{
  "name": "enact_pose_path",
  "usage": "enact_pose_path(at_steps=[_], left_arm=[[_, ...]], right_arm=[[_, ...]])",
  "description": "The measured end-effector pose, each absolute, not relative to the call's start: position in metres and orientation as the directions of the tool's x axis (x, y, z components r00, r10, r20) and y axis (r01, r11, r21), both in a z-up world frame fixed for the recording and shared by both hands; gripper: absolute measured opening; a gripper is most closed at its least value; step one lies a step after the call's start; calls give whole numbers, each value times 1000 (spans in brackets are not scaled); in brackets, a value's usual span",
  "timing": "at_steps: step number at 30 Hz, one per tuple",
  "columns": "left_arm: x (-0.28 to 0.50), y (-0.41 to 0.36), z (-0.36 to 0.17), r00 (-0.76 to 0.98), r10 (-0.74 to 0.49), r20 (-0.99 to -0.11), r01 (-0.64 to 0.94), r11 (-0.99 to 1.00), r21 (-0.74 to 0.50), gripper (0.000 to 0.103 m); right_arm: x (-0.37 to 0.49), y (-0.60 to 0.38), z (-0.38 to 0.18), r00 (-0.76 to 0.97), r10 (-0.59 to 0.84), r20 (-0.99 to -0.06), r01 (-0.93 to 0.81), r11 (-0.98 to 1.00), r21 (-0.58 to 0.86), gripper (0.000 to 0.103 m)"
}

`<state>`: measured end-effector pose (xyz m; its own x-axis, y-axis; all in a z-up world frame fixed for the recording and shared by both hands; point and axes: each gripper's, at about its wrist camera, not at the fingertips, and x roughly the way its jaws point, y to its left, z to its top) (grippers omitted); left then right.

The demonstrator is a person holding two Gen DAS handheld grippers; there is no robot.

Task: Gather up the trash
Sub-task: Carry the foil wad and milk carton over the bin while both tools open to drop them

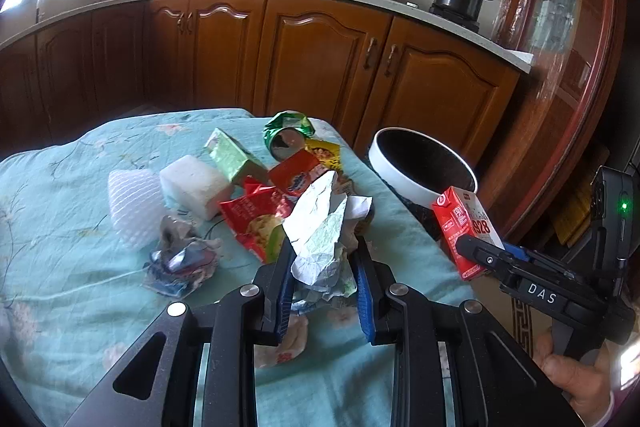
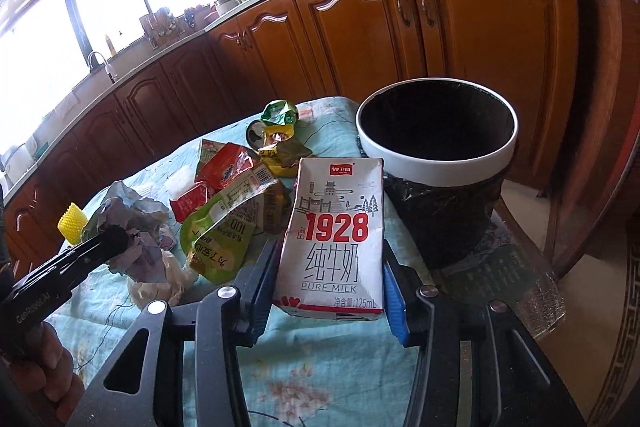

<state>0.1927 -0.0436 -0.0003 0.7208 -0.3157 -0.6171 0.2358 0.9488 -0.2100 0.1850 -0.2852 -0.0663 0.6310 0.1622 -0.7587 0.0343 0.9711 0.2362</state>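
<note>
Claws pinch trash: left claw [image 1: 322, 263] crumpled wrapper [image 1: 320, 231], right claw [image 2: 330, 277] dented milk carton [image 2: 334, 235].

Two close wrist views, angled down, sharing the littered table [image 1: 60, 187].

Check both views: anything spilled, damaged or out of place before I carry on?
Nothing spilled. The milk carton in the right gripper looks dented but closed. The left gripper grips crumpled paper. The bin stands upright beside the table's trash pile, as expected.
</note>
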Motion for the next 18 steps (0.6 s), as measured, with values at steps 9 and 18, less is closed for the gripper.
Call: enact_pose_path(at_steps=[9, 18], left_arm=[[245, -90, -8, 677, -366, -639, 323, 927, -189, 25], [304, -138, -12, 637, -397, -660, 374, 909, -186, 26]], right_arm=[[203, -328, -60, 645, 123, -754, 79, 971, 226, 48], [240, -371, -65, 641, 100, -761, 109, 970, 220, 48]])
